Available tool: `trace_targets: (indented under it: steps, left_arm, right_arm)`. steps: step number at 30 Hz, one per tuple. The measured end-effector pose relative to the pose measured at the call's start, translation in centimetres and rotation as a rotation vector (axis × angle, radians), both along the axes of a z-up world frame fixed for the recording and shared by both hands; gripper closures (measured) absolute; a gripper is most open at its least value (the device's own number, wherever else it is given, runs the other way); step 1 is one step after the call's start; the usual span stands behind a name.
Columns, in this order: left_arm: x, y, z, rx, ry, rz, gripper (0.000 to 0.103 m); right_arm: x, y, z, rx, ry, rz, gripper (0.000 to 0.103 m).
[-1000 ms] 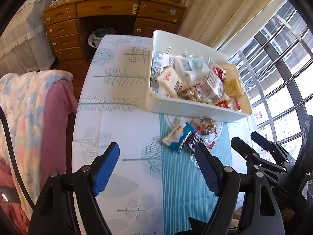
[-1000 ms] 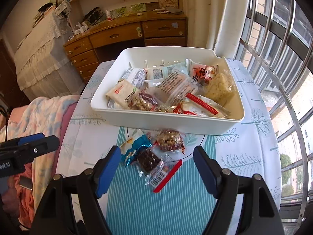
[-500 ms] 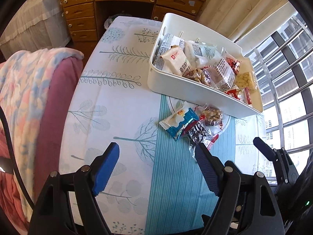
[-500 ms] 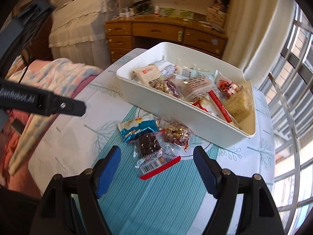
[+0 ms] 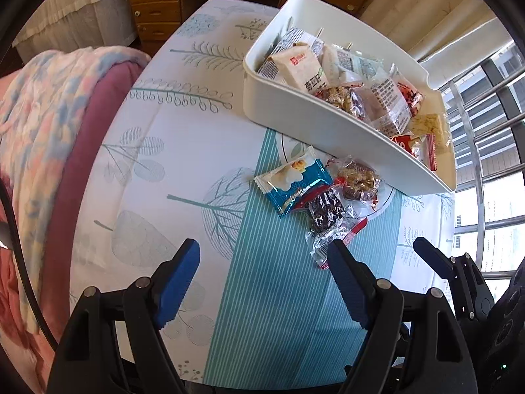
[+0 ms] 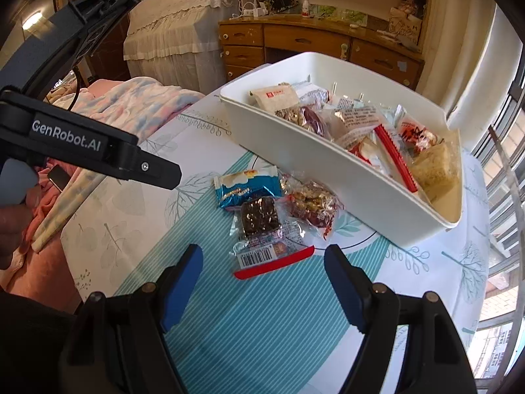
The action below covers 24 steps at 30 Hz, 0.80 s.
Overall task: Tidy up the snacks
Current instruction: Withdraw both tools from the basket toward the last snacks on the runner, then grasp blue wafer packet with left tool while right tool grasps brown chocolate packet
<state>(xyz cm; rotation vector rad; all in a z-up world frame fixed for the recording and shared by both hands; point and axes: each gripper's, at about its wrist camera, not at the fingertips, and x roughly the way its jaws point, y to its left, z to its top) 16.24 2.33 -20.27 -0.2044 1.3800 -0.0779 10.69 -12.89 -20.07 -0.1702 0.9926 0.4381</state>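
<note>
Leaf-print tablecloth (image 5: 183,151), wooden desk (image 6: 295,39), lace-covered bed (image 6: 174,16)

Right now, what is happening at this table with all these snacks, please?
A person is sorting snacks with two handheld tools. Both the left tool and the right tool are open and hold nothing, above the table. A white bin is already filled with many packets. Three remain outside beside it: a blue packet, a dark brownie packet and a nut cluster packet. The brownie packet lies nearest the right tool.
</note>
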Motion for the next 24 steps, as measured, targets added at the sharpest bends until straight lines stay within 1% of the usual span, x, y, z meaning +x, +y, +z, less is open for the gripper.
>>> trace_targets:
  steps: [5, 13, 17, 20, 24]
  left_arm:
    - [0.5, -0.4, -1.8, -0.031, 0.052, 0.031, 0.024]
    - [2.7, -1.5, -4.6, -0.042, 0.098, 0.042, 0.024]
    - [4.6, -2.3, -5.4, -0.014, 0.092, 0.009, 0.024]
    - [6.3, -3.2, -6.1, 0.015, 0.093, -0.042, 0.024]
    - [8.0, -4.1, -7.0, 0.046, 0.095, -0.096, 0.024]
  right_arm:
    - [0.5, -0.9, -1.0, 0.005, 0.03, 0.008, 0.026]
    - [1.3, -1.4, -2.8, -0.014, 0.043, 0.014, 0.026]
    - [1.7, -0.6, -3.3, -0.029, 0.015, 0.062, 0.026]
    - [2.0, 0.2, -3.6, -0.038, -0.006, 0.098, 0.026]
    - [2.9, 0.8, -4.3, -0.03, -0.005, 0.107, 0.026]
